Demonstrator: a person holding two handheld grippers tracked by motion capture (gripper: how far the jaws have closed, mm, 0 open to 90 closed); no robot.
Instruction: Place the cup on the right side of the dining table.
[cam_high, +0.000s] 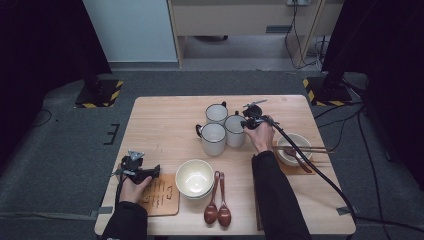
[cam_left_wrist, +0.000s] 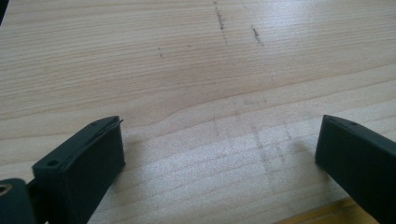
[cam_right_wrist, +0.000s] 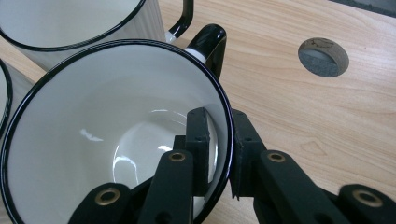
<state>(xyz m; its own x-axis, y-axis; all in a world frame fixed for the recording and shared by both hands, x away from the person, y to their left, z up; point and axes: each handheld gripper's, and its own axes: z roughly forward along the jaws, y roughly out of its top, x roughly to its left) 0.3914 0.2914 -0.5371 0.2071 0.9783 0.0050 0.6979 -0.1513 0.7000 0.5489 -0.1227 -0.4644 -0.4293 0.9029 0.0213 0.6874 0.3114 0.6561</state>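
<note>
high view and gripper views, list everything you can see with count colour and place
table: 1, light wood, centre
mugs: 3, white with black rims, clustered at the middle back; the right one is gripped by its wall
bowls: stack, cream, front centre
small bowl: 1, white, right side on a brown mat
chopsticks: pair, dark, across the small bowl
spoons: 2, reddish brown, front
board: 1, wooden, front left
left gripper: black, open above the bare table
right gripper: black, clamped on the mug wall
</note>
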